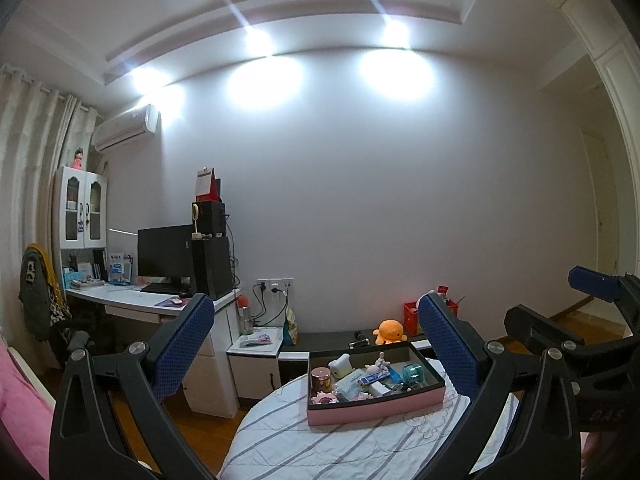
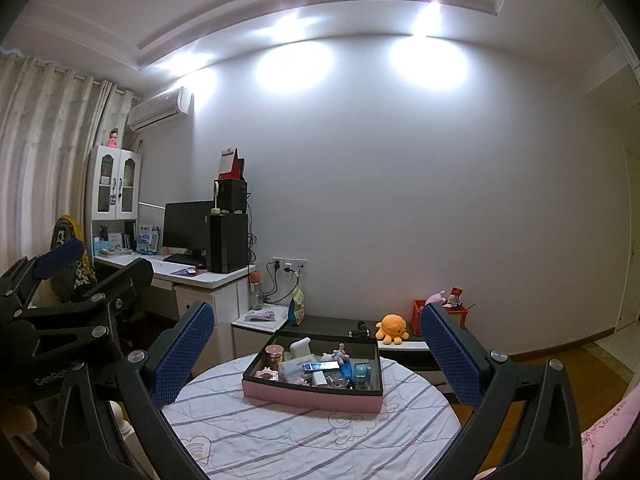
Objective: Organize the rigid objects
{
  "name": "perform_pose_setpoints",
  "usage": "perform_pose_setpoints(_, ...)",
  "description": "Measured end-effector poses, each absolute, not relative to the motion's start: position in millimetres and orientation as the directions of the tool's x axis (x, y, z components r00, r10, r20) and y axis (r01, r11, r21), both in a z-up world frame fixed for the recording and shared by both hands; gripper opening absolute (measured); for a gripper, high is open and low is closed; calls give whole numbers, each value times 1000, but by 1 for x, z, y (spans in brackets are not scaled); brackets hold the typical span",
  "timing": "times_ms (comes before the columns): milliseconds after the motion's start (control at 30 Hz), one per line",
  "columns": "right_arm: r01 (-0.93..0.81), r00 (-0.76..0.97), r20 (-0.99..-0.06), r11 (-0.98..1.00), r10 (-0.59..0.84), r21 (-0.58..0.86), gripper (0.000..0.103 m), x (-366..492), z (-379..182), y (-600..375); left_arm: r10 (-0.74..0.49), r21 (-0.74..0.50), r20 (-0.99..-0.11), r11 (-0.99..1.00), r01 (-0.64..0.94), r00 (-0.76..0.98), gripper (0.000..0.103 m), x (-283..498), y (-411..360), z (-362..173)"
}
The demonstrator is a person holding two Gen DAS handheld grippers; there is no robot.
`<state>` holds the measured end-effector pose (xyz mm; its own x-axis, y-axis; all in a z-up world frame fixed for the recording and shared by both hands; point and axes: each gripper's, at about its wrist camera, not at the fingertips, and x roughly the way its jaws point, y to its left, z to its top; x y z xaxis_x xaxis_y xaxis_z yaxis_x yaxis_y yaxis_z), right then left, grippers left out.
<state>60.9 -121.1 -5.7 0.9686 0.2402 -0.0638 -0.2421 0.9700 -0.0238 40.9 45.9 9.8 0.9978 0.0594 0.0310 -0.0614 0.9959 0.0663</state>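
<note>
A pink box with a dark inside (image 1: 376,407) (image 2: 312,397) stands on a round table with a striped white cloth (image 1: 320,448) (image 2: 280,432). It holds several small items: a rose-gold jar (image 1: 321,377) (image 2: 274,354), a white roll (image 1: 341,365), a blue-and-white tube (image 1: 374,379) (image 2: 322,367), a teal tape dispenser (image 1: 412,372) (image 2: 362,372) and a small figurine (image 2: 339,354). My left gripper (image 1: 316,336) is open and empty, above and short of the box. My right gripper (image 2: 318,344) is open and empty too. Each gripper shows at the edge of the other's view.
Behind the table, a low dark bench (image 2: 328,326) carries an orange plush (image 1: 389,332) (image 2: 393,329) and a red basket (image 1: 412,316). A white desk (image 1: 140,300) with a monitor (image 1: 164,256) and a computer tower stands at left. A pink fabric (image 2: 612,432) lies at the right.
</note>
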Motion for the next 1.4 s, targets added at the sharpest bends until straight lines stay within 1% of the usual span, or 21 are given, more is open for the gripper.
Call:
perform_pose_setpoints(900, -241, 968, -77, 970, 239, -24, 103, 58, -9, -119, 75, 95, 39, 992, -78, 996, 103, 40, 47, 6)
perform_pose_setpoints(1400, -243, 966, -89, 970, 242, -4, 103, 58, -12, -121, 53, 87, 47, 995, -56, 998, 103, 36, 54, 2)
